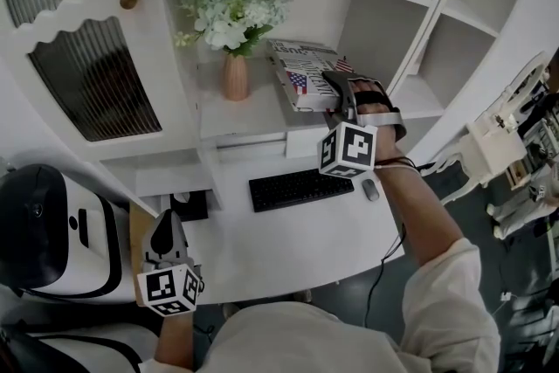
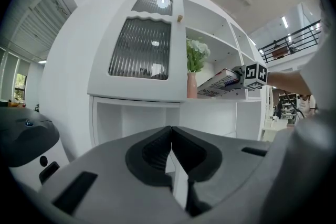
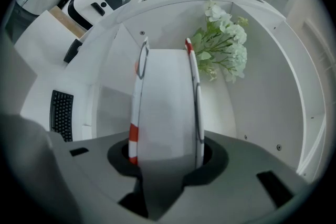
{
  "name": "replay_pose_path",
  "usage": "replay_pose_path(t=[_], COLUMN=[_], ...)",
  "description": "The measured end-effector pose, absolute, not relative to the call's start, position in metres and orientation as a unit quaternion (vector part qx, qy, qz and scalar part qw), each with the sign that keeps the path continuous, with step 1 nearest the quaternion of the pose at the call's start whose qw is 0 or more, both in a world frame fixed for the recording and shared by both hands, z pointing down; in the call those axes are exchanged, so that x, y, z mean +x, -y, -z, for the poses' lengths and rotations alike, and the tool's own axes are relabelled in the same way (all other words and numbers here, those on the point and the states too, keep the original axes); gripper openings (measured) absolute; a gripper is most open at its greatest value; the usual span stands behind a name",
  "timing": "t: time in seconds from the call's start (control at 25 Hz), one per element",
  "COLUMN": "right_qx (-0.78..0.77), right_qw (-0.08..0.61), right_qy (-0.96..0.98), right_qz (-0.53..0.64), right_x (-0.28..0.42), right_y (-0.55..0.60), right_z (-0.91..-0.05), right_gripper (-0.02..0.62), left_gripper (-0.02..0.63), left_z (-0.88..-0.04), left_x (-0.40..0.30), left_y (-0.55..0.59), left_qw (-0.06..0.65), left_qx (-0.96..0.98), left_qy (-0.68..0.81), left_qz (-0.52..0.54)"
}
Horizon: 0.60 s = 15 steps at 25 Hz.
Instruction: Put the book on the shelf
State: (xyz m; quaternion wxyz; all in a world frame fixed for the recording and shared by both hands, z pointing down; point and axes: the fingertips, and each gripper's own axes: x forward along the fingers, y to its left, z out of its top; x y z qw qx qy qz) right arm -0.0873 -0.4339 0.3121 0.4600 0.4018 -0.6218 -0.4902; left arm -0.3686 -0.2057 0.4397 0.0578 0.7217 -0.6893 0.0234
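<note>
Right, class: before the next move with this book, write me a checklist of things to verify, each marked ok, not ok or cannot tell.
1. Book clamped in the right gripper: ok.
2. Book over the shelf board: ok.
3. Gap between book and vase: ok, seen in the head view.
4. Book lying flat: not ok, it is tilted.
5. Book touching the board: cannot tell.
6. Left gripper shut, empty and away from the shelf: ok.

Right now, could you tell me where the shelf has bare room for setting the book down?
Bare white shelf board lies between the slim pink vase of white flowers and the compartment's right wall, beneath the flag-printed book in the right tongs. It is crowded around the vase.
</note>
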Motion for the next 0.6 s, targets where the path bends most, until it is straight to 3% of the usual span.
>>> replay_pose_path(t=[0.6], right_qx=[0.373], right_qw=[0.492], right_qy=[0.603], right_qz=[0.506], right_x=[-0.089], right_y=[0.455], right_z=[-0.335], right_gripper=[0.167], left_gripper=[0.006], left_z=[-0.458], left_x=[-0.371], left_y=[0.21], left_qw=[0.079], left_qx=[0.712], left_qy=[0.697], left_qz=[-0.028])
